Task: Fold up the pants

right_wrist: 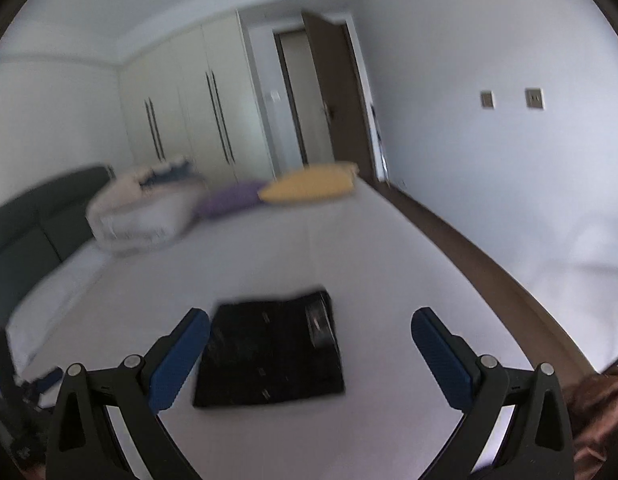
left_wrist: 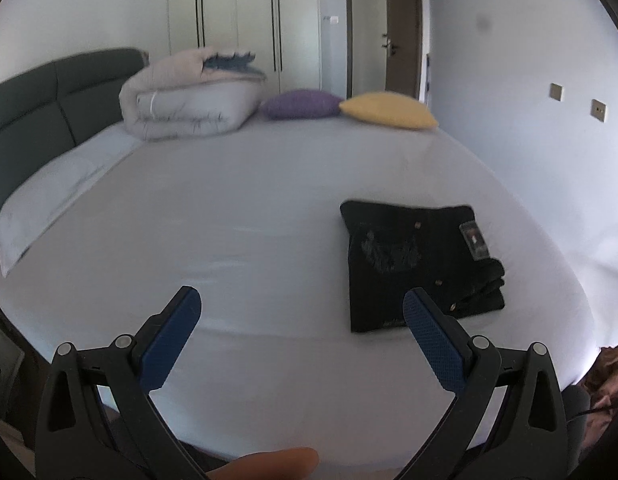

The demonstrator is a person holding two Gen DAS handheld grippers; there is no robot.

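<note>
Left wrist view showed the folded black denim pants (left_wrist: 419,264) lying flat on the white bed sheet (left_wrist: 249,220), long axis running away from the camera, beyond the wide-open, empty left gripper (left_wrist: 301,312). Right gripper (right_wrist: 309,330) likewise gaped empty above them. Purple (left_wrist: 301,104) and yellow cushions (left_wrist: 389,110) sat well apart.

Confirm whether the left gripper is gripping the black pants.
No, the left gripper is open and empty, with the folded black pants lying apart on the bed.

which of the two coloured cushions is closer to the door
The yellow cushion: it lies at the door-side end, while the purple cushion sits between it and the rolled duvet.
</note>
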